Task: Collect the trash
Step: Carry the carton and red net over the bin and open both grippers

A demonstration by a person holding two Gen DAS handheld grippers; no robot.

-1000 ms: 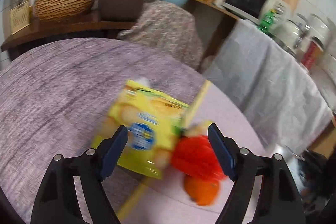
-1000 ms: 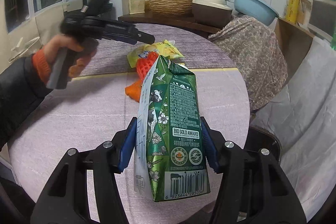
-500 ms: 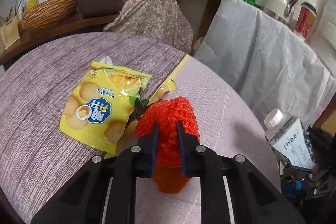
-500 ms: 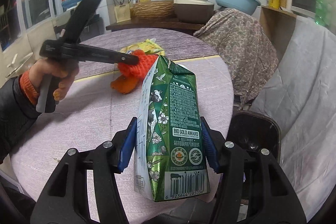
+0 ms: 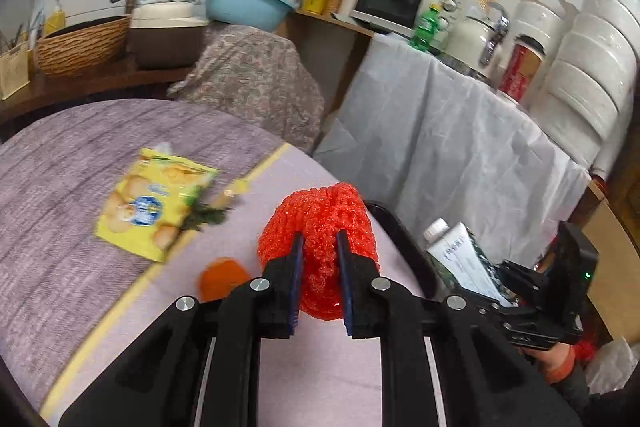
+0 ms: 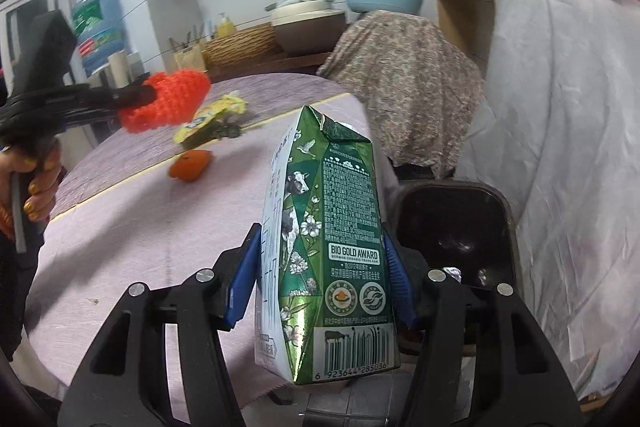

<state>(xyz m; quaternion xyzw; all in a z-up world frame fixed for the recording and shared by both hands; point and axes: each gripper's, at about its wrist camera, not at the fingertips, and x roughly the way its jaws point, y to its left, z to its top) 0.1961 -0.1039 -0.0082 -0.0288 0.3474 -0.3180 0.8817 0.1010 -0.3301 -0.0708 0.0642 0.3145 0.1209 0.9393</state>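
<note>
Carton (image 6: 332,247) in R gripper (image 6: 320,283), bin (image 6: 452,227) maybe below

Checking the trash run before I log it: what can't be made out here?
- Black bin: contents too dark in the right wrist view; the left gripper and red mesh hide most of it in the left.
- Yellow snack bag: print blurred.
- Milk carton: cap hidden, right wrist view.

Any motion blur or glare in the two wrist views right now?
Left wrist: snack bag and table smeared by motion, red mesh sharp. Right wrist: milk carton crisp, print readable; background shelf soft; strong fisheye bending in both, no harsh glare.
</note>
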